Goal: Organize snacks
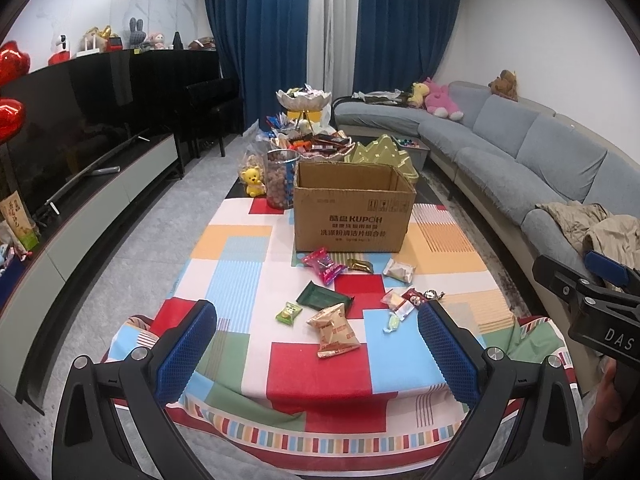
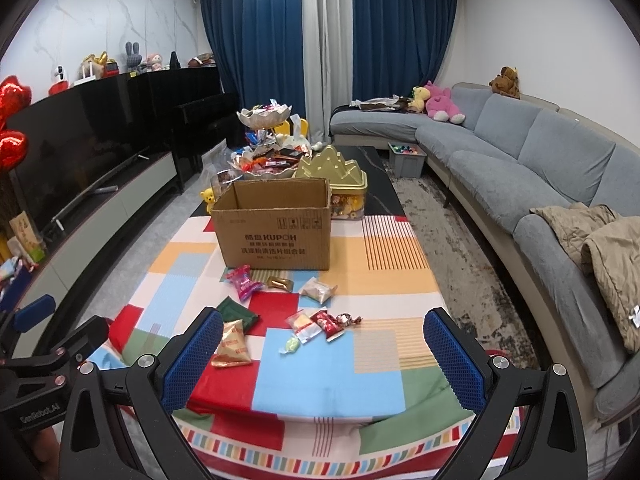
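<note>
On patchwork tablecloth (image 1: 320,364), left wrist view: open brown cardboard box (image 1: 354,216) far, loose wrapped snacks (image 1: 334,330) near it. Left gripper (image 1: 318,360) wide open, empty. Right wrist view: same box (image 2: 276,228) far left, grey sofa (image 2: 532,160) right. Right gripper (image 2: 324,364) wide open, empty.

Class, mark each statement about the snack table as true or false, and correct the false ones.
1. The cardboard box stands open at the top. True.
2. Both grippers, left and right, hold a snack. False: their jaws stand wide apart with nothing between them.
3. The dark green packet lies inside the box. False: it lies on the tablecloth in front of the box.
4. A pink packet lies close to the front of the box. True.
5. The yellow bear figure sits on the sofa. False: it stands on the table, left of the box.
</note>
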